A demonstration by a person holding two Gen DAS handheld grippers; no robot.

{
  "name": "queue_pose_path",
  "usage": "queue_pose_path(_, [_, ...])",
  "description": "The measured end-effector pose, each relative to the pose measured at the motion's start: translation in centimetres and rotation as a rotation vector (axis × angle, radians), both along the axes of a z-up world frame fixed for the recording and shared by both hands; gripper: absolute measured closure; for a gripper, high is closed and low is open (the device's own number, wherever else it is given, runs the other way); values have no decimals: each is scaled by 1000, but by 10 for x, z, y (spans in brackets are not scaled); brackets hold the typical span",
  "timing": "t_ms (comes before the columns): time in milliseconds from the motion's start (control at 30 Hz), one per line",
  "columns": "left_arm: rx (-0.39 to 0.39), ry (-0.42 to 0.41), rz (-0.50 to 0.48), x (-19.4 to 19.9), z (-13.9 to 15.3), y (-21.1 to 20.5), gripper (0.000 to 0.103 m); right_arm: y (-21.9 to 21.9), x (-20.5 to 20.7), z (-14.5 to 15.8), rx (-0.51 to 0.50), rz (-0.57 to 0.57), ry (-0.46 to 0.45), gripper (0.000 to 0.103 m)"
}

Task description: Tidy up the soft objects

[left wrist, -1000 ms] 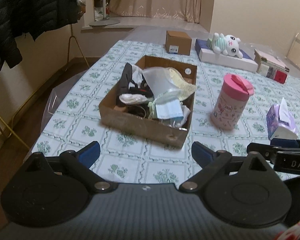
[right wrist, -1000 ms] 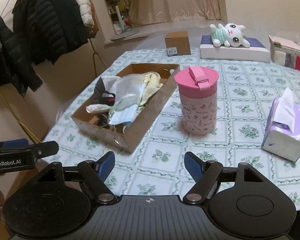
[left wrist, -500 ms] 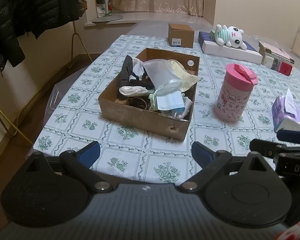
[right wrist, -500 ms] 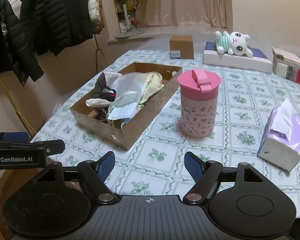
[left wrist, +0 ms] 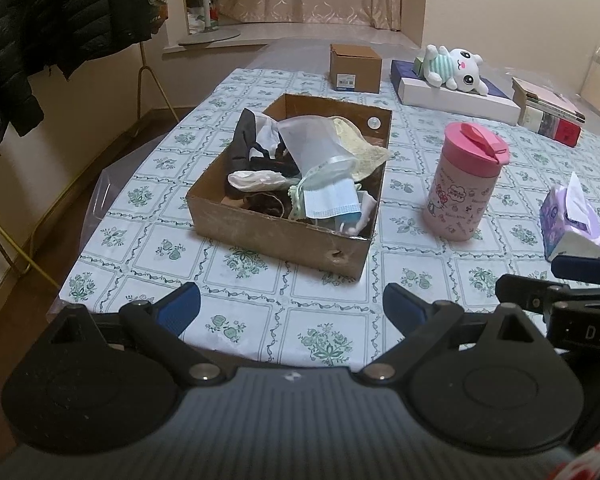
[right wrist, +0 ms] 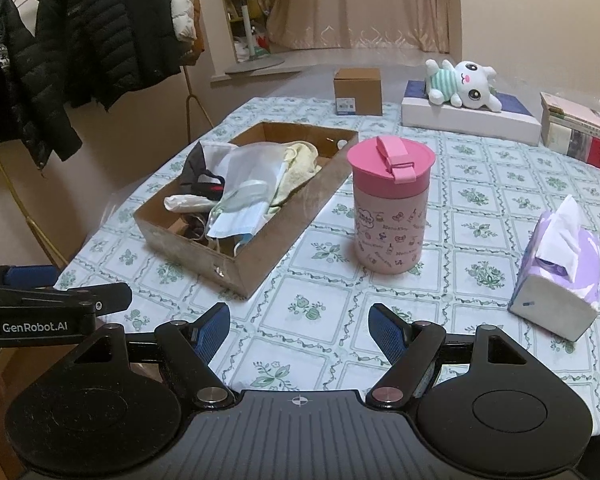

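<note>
**Both grippers waiting near the box of soft things**

Right now we are holding the left gripper (left wrist: 292, 310) over the near edge of the table (left wrist: 244, 320), and its two blue fingers are spread wide with nothing between them. We are holding the right gripper (right wrist: 299, 330) the same way, wide and holding nothing, just to the right of the left one.

We are looking at a brown cardboard box (left wrist: 276, 236) sitting on the green flowered cloth, a little to the left of the middle. Soft things are piling up inside it: a blue face mask (left wrist: 330, 200) at the near right, a yellow cloth (left wrist: 360, 148) behind it, a clear plastic bag (left wrist: 312, 140) on top, a white sock (left wrist: 256, 179) on the left, and something black (left wrist: 246, 136) at the far left.

A pink cup (right wrist: 390, 208) with a lid is standing to the right of the box, close but not touching. A purple tissue pack (right wrist: 560, 276) is lying farther right. At the far side, a white bunny toy (right wrist: 462, 86) is lying on a flat white box (right wrist: 468, 122), with a small brown box (right wrist: 358, 90) to its left. Black coats (right wrist: 80, 48) are hanging on the left.
</note>
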State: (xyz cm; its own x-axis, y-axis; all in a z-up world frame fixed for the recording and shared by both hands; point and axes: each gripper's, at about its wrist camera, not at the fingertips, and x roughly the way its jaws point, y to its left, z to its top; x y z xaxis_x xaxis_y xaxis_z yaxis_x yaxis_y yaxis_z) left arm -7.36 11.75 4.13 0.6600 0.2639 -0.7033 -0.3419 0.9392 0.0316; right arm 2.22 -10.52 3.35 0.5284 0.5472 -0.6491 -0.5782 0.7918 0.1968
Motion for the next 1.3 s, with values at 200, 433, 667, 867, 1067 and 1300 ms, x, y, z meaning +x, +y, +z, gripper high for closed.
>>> queue_pose_path(200, [0,-7,4,1,1,0,6,0,1,0,2,-2,3,27])
queue_pose_path(433, [0,-9,5,1,2,0,6,0,1,0,2,-4,2,27])
queue_pose_path(667, [-3,-10,6,0,1,1,6,0,1,0,3,-6,3,27])
queue_pose_path(867, [-3,-11,6,0,1,1,6,0,1,0,2,-6,2,27])
queue_pose_path(1067, [-3,-11,6,0,1,1,6,-1,1,0,2,-6,3,27])
queue_pose_path(1300, [-4,-12,6,0,1,1,6,-1,1,0,3,-6,2,27])
